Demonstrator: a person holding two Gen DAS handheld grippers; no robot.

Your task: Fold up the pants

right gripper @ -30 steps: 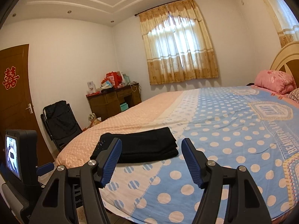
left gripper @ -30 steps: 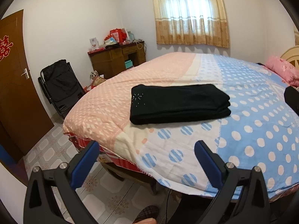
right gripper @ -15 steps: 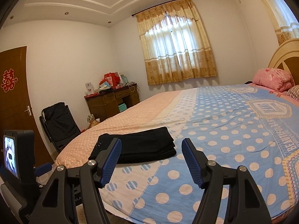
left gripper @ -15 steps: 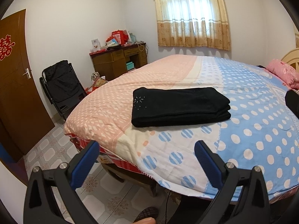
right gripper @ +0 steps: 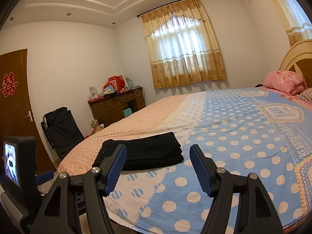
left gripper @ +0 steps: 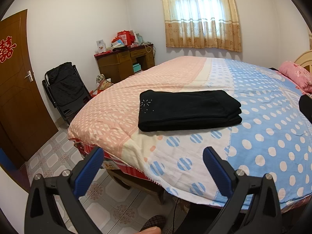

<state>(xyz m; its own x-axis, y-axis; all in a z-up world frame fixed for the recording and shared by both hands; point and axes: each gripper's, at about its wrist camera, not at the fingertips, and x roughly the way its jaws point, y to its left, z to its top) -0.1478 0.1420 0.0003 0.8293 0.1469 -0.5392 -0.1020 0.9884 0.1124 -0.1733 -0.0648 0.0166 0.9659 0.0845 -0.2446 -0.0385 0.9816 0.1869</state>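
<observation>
The black pants [left gripper: 187, 110] lie folded in a flat rectangular stack on the bed [left gripper: 263, 136], near its foot corner. They also show in the right wrist view [right gripper: 144, 154]. My left gripper [left gripper: 153, 167] is open and empty, held back over the bed's edge, well short of the pants. My right gripper [right gripper: 158, 165] is open and empty, hovering over the bed's near edge in front of the pants. Neither gripper touches the pants.
A pink pillow [right gripper: 284, 81] and headboard [right gripper: 296, 56] are at the bed's right end. A black folding chair [left gripper: 64, 89], a cluttered wooden desk [left gripper: 124, 62] and a brown door [left gripper: 17, 89] stand to the left. The tiled floor [left gripper: 58, 156] lies below. The left gripper's body with a small screen [right gripper: 15, 163] shows at left.
Both grippers have drifted slightly, with the view rising a little; the pants sit a bit lower in the frames. The pants have not moved and both grippers stay open.
</observation>
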